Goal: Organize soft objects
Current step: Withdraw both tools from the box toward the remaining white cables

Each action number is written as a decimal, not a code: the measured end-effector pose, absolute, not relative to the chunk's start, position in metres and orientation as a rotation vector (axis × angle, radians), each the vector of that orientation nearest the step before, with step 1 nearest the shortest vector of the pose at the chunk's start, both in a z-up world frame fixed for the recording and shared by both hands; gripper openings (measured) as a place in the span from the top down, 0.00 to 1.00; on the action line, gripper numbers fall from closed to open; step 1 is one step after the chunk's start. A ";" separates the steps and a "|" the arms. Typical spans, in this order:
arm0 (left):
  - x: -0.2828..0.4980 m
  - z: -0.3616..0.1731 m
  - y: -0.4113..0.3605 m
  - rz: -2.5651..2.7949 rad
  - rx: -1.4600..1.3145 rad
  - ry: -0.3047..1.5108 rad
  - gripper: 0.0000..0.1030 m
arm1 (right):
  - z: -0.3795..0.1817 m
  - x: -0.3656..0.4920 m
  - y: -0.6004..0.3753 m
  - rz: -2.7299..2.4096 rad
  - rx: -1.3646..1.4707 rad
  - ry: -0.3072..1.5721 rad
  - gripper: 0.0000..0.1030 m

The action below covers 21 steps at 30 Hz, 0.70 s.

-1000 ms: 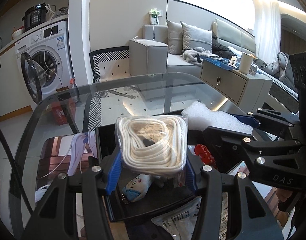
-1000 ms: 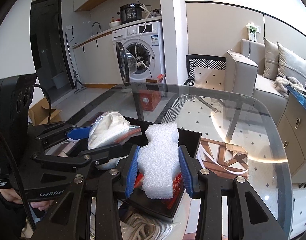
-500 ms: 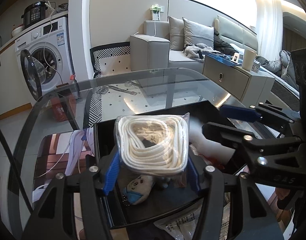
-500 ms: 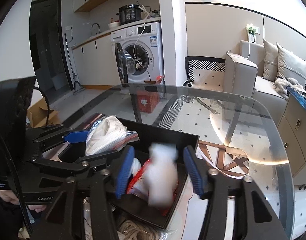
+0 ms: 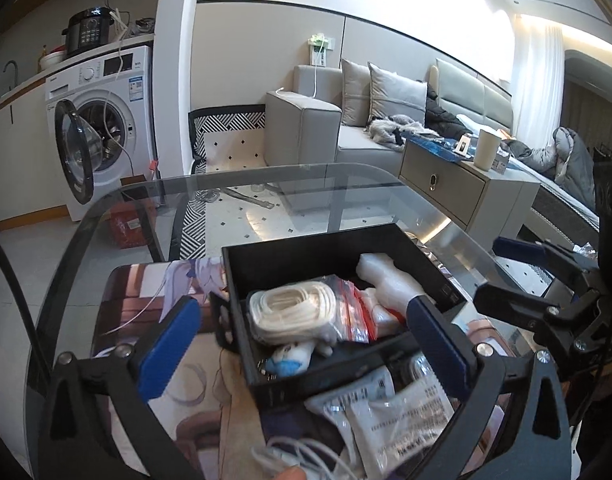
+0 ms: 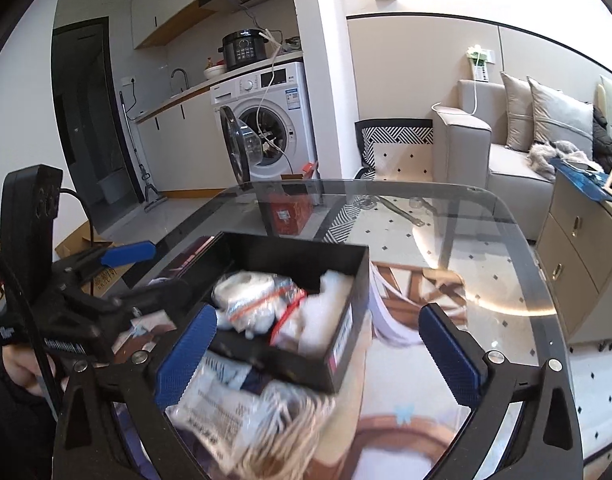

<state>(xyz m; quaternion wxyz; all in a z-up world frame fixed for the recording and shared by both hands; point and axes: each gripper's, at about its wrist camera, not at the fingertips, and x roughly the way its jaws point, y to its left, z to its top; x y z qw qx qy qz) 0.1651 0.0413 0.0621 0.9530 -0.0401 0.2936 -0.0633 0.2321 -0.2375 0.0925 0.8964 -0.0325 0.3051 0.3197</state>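
Both opening grippers (image 5: 304, 346) (image 6: 320, 350) hover over the box (image 5: 306, 258) holding rope (image 5: 294, 310).

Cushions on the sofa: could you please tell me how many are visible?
2: one cushion beside the sofa's armrest, the other cushion leaning just right of it. Clothes further along may hide more.

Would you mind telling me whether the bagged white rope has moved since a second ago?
Yes. The bagged white rope has dropped from between the left gripper fingers into the black box.

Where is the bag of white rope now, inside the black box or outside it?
Inside. The bag of white rope lies within the black box walls, beside white foam.
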 end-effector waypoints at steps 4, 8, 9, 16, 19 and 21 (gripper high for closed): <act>0.146 0.063 0.044 -0.112 -0.083 0.584 0.00 | 0.089 0.214 -0.245 0.652 -0.085 0.652 0.00; 0.131 0.063 0.046 -0.095 -0.088 0.581 0.00 | 0.082 0.201 -0.245 0.645 -0.128 0.663 0.00; 0.128 0.063 0.046 -0.091 -0.089 0.582 0.00 | 0.079 0.198 -0.246 0.644 -0.134 0.668 0.00; 0.110 0.048 0.046 -0.057 -0.074 0.609 0.00 | 0.056 0.194 -0.251 0.629 -0.149 0.732 0.00; 0.106 0.041 0.047 -0.049 -0.082 0.628 0.00 | 0.053 0.196 -0.254 0.621 -0.148 0.744 0.00; 0.104 0.036 0.045 -0.046 -0.078 0.641 0.00 | 0.049 0.198 -0.257 0.611 -0.144 0.766 0.00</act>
